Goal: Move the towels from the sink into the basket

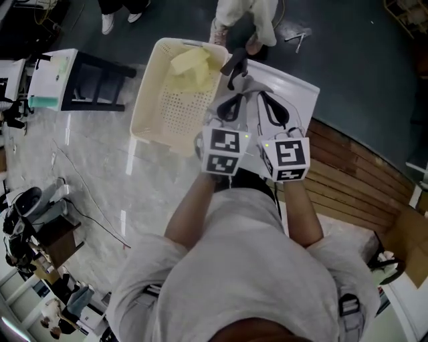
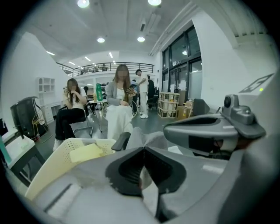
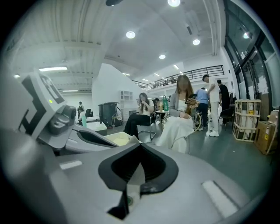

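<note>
A grey towel point(image 1: 249, 83) hangs from both grippers above the white sink point(image 1: 299, 93). My left gripper point(image 1: 236, 85) is shut on one part of it, and the cloth point(image 2: 148, 136) bunches up past its dark pads. My right gripper point(image 1: 259, 90) sits close beside the left and is shut on a pale fold of the same towel point(image 3: 130, 175). The cream perforated basket point(image 1: 144, 100) stands to the left of the sink with a yellow towel point(image 1: 190, 63) lying in it. That basket point(image 2: 52, 159) and yellow towel point(image 2: 87, 153) also show in the left gripper view.
A dark lever-shaped part point(image 1: 234, 63) sticks up just beyond the gripper tips. Wooden slats point(image 1: 351, 174) lie to the right of the sink. A seated person point(image 1: 244, 17) is close behind the basket. A black-legged side table point(image 1: 80, 80) stands at the far left.
</note>
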`<action>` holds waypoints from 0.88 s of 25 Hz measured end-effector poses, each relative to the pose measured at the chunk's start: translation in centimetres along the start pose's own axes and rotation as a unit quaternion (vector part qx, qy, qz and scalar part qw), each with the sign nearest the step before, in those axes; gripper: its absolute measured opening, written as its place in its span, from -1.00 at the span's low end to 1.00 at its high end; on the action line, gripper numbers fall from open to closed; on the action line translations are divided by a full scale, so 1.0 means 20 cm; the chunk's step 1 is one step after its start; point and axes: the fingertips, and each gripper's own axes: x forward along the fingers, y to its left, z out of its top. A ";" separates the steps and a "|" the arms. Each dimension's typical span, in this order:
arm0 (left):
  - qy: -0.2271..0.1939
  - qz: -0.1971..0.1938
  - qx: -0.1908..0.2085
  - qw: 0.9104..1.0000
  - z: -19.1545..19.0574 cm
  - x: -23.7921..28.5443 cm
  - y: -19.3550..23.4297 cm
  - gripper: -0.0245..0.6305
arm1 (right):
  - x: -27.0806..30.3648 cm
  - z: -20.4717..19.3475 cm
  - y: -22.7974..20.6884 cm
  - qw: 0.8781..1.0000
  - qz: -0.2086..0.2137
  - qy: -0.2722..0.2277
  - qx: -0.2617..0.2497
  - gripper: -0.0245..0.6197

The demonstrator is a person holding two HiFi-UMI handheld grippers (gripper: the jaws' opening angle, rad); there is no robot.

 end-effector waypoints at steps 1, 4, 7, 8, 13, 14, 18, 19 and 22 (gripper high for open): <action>-0.005 0.006 -0.003 1.000 0.01 -0.01 0.02 -0.85 | 0.01 0.01 0.02 1.000 0.005 -0.002 -0.003 -0.90; -0.014 0.026 -0.013 0.999 0.01 -0.03 0.11 -0.85 | 0.09 0.03 0.07 1.000 0.024 -0.004 -0.012 -0.90; -0.021 0.050 -0.025 0.998 0.03 -0.10 0.20 -0.85 | 0.14 0.06 0.16 0.999 0.047 -0.002 -0.020 -0.90; -0.024 0.058 -0.029 0.998 0.04 -0.16 0.23 -0.85 | 0.14 0.09 0.20 0.998 0.055 -0.003 -0.024 -0.90; -0.030 0.100 -0.050 0.993 0.02 -0.34 0.42 -0.85 | 0.19 0.18 0.42 0.995 0.090 -0.007 -0.040 -0.90; -0.031 0.108 -0.054 0.992 0.01 -0.37 0.45 -0.85 | 0.20 0.18 0.45 0.994 0.097 -0.007 -0.043 -0.90; -0.037 0.143 -0.070 0.987 -0.03 -0.46 0.62 -0.85 | 0.28 0.20 0.57 0.991 0.121 -0.007 -0.053 -0.90; -0.039 0.153 -0.073 0.985 -0.04 -0.49 0.66 -0.85 | 0.30 0.20 0.59 0.990 0.127 -0.007 -0.055 -0.90; -0.041 0.178 -0.085 0.980 -0.07 -0.56 0.78 -0.85 | 0.35 0.22 0.67 0.988 0.142 -0.007 -0.061 -0.90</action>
